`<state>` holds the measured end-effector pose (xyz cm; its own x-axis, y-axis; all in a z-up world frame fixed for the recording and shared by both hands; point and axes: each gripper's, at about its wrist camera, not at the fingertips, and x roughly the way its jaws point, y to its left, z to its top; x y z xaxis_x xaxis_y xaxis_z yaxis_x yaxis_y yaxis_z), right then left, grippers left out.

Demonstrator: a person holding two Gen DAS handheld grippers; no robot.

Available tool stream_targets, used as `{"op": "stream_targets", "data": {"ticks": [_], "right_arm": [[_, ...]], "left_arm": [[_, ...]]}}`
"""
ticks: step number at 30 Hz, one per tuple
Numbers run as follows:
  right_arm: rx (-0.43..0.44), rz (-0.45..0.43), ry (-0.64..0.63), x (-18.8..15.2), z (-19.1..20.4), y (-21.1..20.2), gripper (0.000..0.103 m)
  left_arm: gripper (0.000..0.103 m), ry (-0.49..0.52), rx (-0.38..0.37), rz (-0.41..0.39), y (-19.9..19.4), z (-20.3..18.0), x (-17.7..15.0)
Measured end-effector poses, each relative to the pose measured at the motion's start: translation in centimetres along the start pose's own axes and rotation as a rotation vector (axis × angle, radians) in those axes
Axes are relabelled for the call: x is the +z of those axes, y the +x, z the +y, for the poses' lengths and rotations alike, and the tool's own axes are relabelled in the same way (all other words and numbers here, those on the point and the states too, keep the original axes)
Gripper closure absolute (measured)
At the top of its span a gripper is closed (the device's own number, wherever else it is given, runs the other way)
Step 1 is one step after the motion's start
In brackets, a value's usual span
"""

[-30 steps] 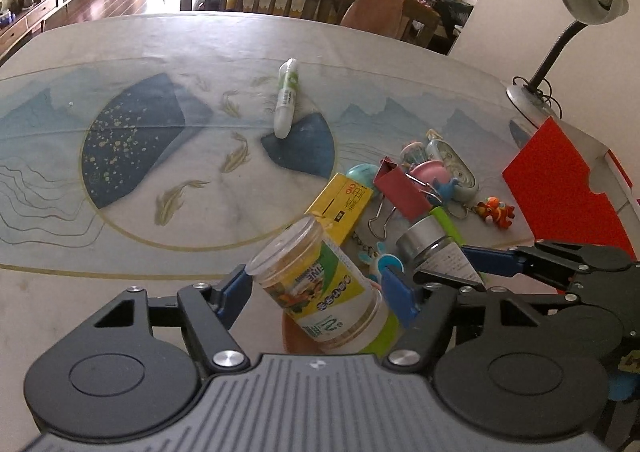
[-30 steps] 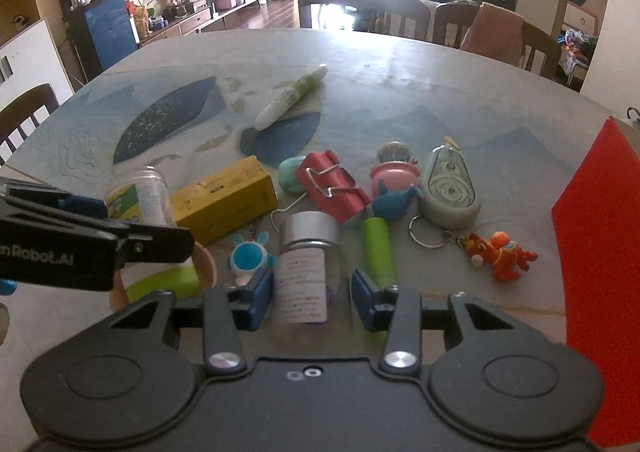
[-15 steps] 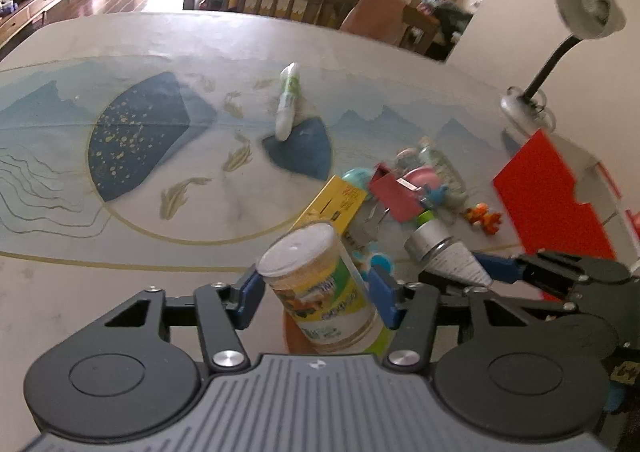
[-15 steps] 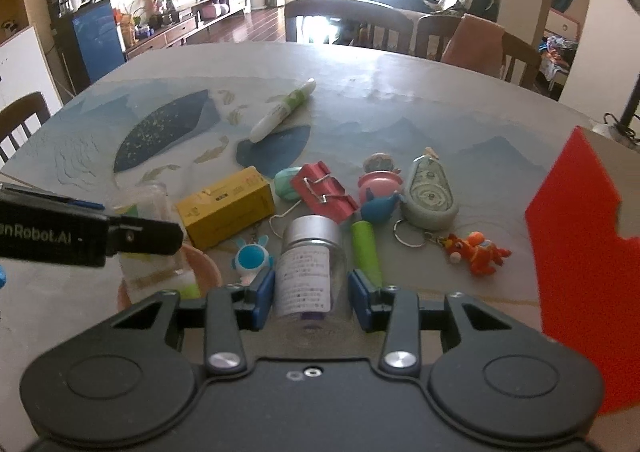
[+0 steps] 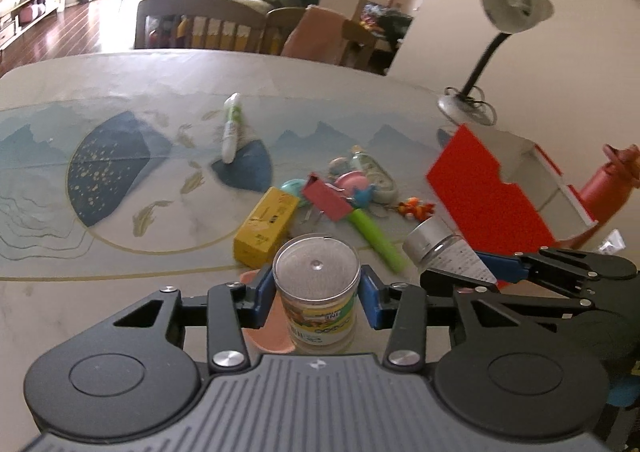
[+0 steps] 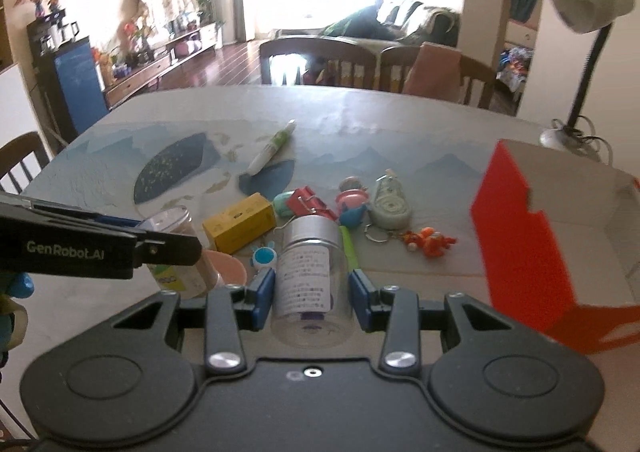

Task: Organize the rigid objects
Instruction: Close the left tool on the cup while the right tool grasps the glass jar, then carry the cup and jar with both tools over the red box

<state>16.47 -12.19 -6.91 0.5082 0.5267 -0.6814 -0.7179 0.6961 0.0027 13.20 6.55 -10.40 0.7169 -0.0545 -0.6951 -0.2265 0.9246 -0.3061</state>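
The left gripper (image 5: 316,302) is holding a plastic cup (image 5: 318,292) with a clear lid; its blue fingers (image 5: 370,302) are pressing on both sides. The cup is sitting just above a pink dish (image 5: 266,326), near the yellow box (image 5: 266,226) on the surface (image 5: 120,292). The right gripper (image 6: 312,292) is holding a glass jar (image 6: 310,272) with a silver cap, its fingers (image 6: 262,292) squeezing the sides. The jar is up in front of the yellow box, with the red box (image 6: 520,236) off to the right.

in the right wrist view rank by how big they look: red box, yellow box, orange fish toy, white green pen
1. red box, by far.
2. yellow box.
3. and 4. white green pen and orange fish toy: look similar; the pen lies farther off, so unsure.
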Motion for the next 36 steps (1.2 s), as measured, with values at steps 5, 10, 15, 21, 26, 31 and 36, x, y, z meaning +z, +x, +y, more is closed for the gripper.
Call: {"op": "stream_targets", "data": {"ticks": [5,10,15,21,26,31,36], "right_arm": [[-0.041,-0.037,0.021,0.0,0.0,-3.1,0.063],[-0.074,-0.066,0.049,0.2,-0.6,-6.0,0.063],[-0.088,-0.101,0.065,0.8,-1.9,-8.1,0.063],[-0.117,-0.135,0.082,1.7,-5.0,-8.8,0.063],[-0.135,-0.143,0.097,2.1,-9.2,-8.5,0.063],[-0.155,-0.134,0.109,2.2,-13.9,-7.7,0.063],[-0.171,-0.124,0.122,2.3,-18.5,-6.8,0.063]], "left_arm": [[0.059,0.035,-0.053,-0.025,-2.1,-1.0,0.1],[0.059,0.071,-0.131,-0.024,-4.4,-2.7,1.0],[0.059,0.118,-0.192,-0.015,-6.1,-5.1,2.2],[0.059,0.169,-0.240,-0.013,-6.4,-8.1,4.0],[0.059,0.211,-0.260,-0.004,-4.8,-11.6,5.4],[0.059,0.224,-0.267,0.017,-1.9,-15.5,7.0],[0.059,0.239,-0.267,0.030,1.3,-19.3,8.6]]}}
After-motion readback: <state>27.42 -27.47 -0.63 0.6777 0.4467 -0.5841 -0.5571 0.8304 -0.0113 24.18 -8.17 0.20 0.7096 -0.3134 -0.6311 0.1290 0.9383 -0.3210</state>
